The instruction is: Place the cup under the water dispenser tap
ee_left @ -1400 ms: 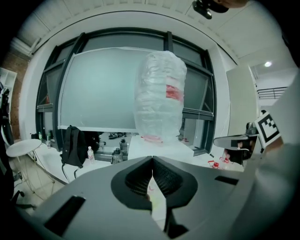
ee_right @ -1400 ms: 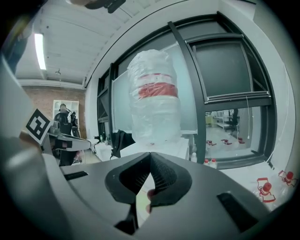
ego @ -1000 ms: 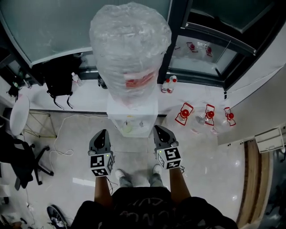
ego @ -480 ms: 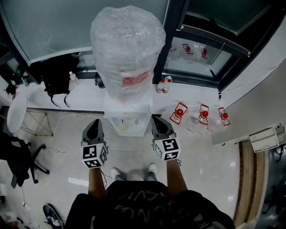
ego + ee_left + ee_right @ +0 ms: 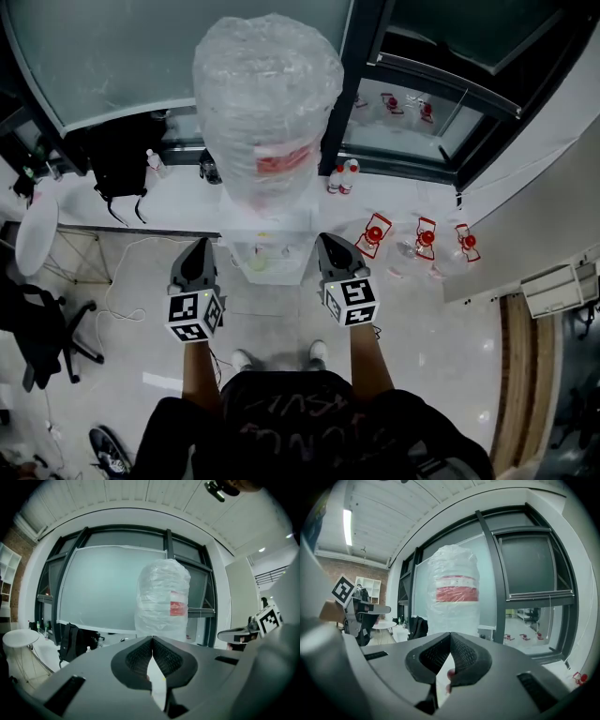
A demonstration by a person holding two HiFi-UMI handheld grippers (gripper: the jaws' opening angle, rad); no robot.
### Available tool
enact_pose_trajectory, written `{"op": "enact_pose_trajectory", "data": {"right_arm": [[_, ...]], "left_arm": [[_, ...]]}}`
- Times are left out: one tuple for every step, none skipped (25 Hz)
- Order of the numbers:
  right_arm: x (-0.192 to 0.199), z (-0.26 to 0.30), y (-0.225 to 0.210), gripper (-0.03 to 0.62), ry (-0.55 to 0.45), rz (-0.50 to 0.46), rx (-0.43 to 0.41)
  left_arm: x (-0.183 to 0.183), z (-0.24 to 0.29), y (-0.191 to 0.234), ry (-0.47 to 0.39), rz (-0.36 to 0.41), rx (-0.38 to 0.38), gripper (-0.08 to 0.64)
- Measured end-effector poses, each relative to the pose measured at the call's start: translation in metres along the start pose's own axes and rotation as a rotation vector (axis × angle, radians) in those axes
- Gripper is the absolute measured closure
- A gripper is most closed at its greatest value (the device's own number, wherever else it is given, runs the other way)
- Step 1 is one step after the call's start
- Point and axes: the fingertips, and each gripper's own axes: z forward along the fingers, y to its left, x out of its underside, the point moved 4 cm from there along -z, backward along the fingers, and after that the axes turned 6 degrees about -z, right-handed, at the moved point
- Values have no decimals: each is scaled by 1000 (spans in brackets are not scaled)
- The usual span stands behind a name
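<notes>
Left gripper (image 5: 198, 251): jaws pressed together, empty.
Cup (image 5: 258, 265): probably the pale round shape in the water dispenser (image 5: 281, 246) recess, between the grippers; too small to be sure.
Right gripper (image 5: 333, 242): jaws together, empty.
Progress: placement looks done; only backing away is left.

I see the head view dim and cool, its corners dark, with faint reflections on the glossy floor (image 5: 441, 328). Both gripper views bow hard toward black rims. A strip light (image 5: 347, 527) glares overhead in the right gripper view. The left gripper (image 5: 152, 639) and right gripper (image 5: 450, 634) look soft up close.
</notes>
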Motion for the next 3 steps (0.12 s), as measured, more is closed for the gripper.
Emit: {"op": "enact_pose_trajectory", "data": {"right_arm": [[0, 0, 0, 578, -1, -1, 1], [0, -1, 0, 580, -1, -3, 3], [0, -2, 0, 578, -2, -4, 4]], "left_arm": [[-1, 0, -1, -1, 3, 1, 543], [-1, 0, -1, 0, 7, 1, 543], [-2, 0, -2, 1, 12, 1, 543]]}}
